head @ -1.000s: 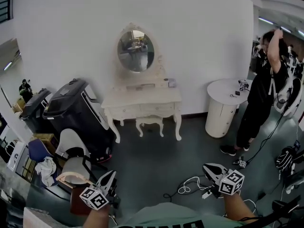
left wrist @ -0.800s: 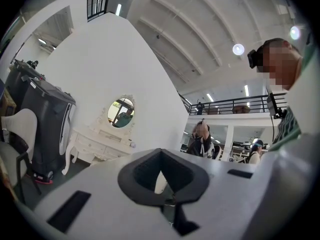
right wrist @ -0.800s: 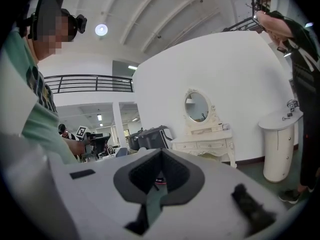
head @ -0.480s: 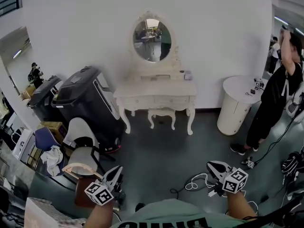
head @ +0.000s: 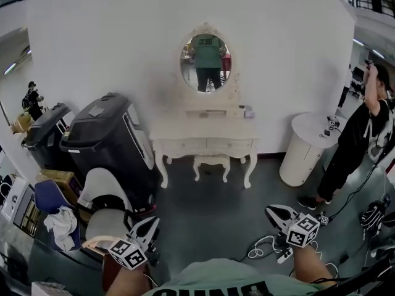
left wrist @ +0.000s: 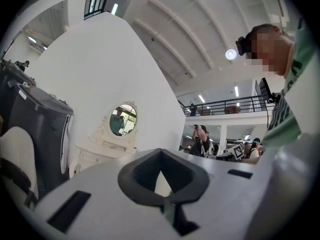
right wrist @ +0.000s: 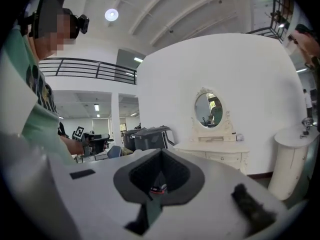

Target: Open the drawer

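Observation:
A white dressing table (head: 203, 131) with an oval mirror (head: 205, 63) stands against the far wall. Its two drawers (head: 207, 145) are closed. Both grippers hang low in the head view, well short of the table. My left gripper (head: 148, 226) is shut with nothing in it, and so is my right gripper (head: 275, 213). In the left gripper view the gripper (left wrist: 161, 181) points level, with the dressing table (left wrist: 97, 154) far off at the left. In the right gripper view the gripper (right wrist: 159, 180) has the dressing table (right wrist: 215, 151) ahead to the right.
Two black bins (head: 102, 140) and a chair (head: 102, 205) stand left of the table. A small stool (head: 211, 162) sits under it. A round white stand (head: 303, 148) and a person (head: 357, 142) are at the right. Cables (head: 265, 249) lie on the floor near my right gripper.
The dressing table has come nearer and more centred. The mirror now shows a person in a green shirt. Both grippers moved forward with me, jaws still shut.

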`<state>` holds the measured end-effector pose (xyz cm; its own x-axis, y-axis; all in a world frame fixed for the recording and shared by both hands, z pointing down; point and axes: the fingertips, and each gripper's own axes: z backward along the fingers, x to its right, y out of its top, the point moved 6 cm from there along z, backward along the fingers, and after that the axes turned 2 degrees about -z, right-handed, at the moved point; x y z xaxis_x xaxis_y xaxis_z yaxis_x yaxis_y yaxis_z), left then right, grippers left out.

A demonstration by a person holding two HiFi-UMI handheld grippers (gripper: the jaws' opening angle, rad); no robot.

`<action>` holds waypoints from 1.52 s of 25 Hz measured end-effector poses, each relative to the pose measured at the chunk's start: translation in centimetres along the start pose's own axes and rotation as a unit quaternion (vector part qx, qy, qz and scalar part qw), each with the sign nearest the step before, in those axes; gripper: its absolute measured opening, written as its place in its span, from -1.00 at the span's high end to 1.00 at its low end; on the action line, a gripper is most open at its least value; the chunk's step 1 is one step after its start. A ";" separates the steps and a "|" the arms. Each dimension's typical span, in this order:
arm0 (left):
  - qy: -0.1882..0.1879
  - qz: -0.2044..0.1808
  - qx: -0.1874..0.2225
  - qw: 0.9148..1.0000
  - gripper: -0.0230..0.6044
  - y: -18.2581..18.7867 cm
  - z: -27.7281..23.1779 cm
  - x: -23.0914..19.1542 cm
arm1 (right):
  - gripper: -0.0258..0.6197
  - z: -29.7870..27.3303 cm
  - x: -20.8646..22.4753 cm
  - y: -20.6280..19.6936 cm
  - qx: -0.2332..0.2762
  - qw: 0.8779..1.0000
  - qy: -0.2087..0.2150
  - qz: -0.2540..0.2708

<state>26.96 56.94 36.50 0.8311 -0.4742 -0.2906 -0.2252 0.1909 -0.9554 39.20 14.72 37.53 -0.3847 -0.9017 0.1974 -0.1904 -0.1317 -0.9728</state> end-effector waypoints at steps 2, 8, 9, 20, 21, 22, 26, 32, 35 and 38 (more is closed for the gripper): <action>-0.007 -0.006 0.000 1.000 0.90 1.3 0.6 -3.3 | 0.90 -2.7 -1.2 0.5 0.010 1.000 -0.009 -0.005; -0.031 -0.005 0.004 0.999 0.90 3.0 1.5 -10.3 | 0.90 -8.3 -3.2 0.7 0.001 0.999 -0.035 -0.007; -0.032 0.000 0.004 0.999 0.90 3.0 1.6 -11.2 | 0.90 -8.8 -3.5 0.7 -0.002 0.999 -0.039 -0.007; -0.032 0.010 0.001 0.999 0.90 4.2 -0.7 -15.4 | 0.90 -14.1 -1.2 2.7 -0.009 0.999 -0.045 -0.011; -0.025 0.008 0.000 1.000 0.90 4.3 -0.8 -15.7 | 0.90 -14.8 -0.7 2.8 -0.009 0.999 -0.040 -0.011; -0.017 0.006 -0.001 1.000 0.90 4.4 -0.8 -16.0 | 0.90 -15.5 -0.1 2.8 -0.009 0.999 -0.033 -0.011; 0.021 -0.003 0.009 1.000 0.90 4.9 -2.4 -16.8 | 0.90 -18.4 3.5 3.0 -0.004 1.000 0.003 -0.011; 0.078 -0.005 0.026 0.997 0.90 5.5 -7.7 -16.4 | 0.90 -22.7 11.7 5.9 0.008 0.998 0.055 -0.012; 0.092 -0.016 0.027 0.995 0.90 5.9 -12.3 -15.5 | 0.90 -23.8 16.4 7.8 0.011 0.997 0.080 0.008; 0.097 -0.011 0.031 0.995 0.90 5.9 -17.4 -15.0 | 0.90 -24.7 21.2 8.3 0.011 0.996 0.092 0.008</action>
<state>4.30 50.22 34.36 0.7209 -0.6343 -0.2794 -0.1711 0.2277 -0.9586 7.15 4.72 36.66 -0.5462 -0.8136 0.1996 -0.1647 -0.1293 -0.9778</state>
